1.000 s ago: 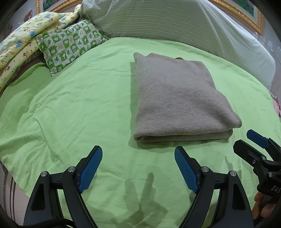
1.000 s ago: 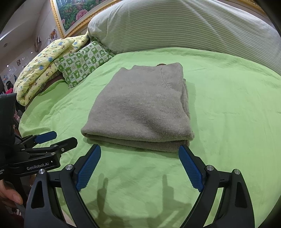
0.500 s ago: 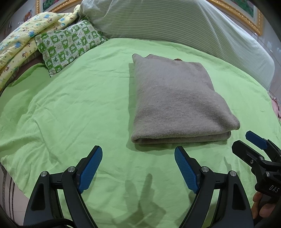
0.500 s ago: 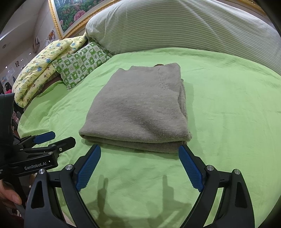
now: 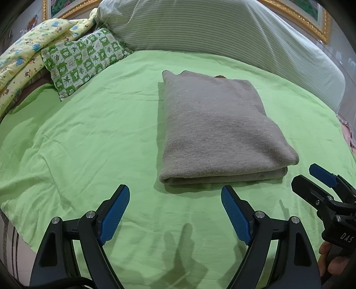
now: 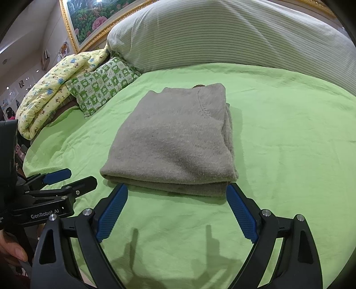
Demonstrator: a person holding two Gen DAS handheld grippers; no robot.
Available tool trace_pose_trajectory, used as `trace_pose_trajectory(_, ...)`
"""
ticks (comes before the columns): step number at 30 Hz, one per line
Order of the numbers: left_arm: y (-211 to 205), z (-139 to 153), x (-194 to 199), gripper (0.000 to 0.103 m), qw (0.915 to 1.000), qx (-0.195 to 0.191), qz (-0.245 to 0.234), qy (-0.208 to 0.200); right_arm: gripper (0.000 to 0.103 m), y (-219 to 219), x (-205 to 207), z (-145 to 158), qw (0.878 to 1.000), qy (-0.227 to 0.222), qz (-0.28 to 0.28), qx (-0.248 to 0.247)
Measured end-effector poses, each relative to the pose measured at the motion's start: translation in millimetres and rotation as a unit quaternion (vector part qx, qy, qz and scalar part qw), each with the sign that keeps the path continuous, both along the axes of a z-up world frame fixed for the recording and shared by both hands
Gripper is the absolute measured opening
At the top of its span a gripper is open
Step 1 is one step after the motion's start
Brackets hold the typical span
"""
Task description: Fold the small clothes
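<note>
Broadly, the risks run from the whole bundle down to a single edge. The grey knit garment (image 5: 213, 124) lies folded in a thick rectangle near the middle of the bed (image 5: 89, 133), its doubled edge facing both claws. The largest hazard, as a judgement, is that a push or lift from one side only would slide the bundle across the smooth green sheet (image 6: 289, 133) and spill its layers open. A lesser hazard is a pinch that takes only the top layer, which would peel the fold back. The smallest is the loose stack of edges on the garment's right side, visible in the right wrist view, which could splay if brushed.

The left claw (image 5: 175, 213) hangs wide open and empty, just short of the garment's near edge. The right claw (image 6: 175, 209) is likewise spread wide and holds nothing, its fingertips close beside the near corners of the fold; contact cannot be told.

Surface and room: the sheet is soft and lightly creased. A large striped bolster (image 5: 222, 29) runs along the far side; a green-checked pillow (image 5: 84, 62) and a yellow printed quilt (image 6: 51, 93) sit at the far left. A gilt-framed flower picture (image 6: 89, 20) hangs behind.
</note>
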State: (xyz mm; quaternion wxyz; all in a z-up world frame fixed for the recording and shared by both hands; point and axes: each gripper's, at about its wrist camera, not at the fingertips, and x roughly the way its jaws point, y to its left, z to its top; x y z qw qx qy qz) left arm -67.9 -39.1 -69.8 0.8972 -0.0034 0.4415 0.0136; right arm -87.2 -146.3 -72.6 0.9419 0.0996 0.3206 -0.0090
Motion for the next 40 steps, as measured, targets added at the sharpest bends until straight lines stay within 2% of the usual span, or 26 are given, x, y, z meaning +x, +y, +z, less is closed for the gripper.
trace_pose_trajectory(15, -3, 0, 2, 0.085, 0.9999, 0.007, -0.002, 0.007, 0.090, -4, -3, 6, 1.000, -0.009, -0.004, 0.004)
trace_pose_trajectory(22, 0, 10, 11, 0.085, 0.9999, 0.007, 0.003, -0.012, 0.090, -10, 2, 11, 1.000, -0.014, -0.008, 0.004)
trace_pose_trajectory(40, 3, 7, 18, 0.085, 0.9999, 0.007, 0.014, -0.002, 0.090, -16, 8, 14, 1.000, -0.014, -0.009, 0.005)
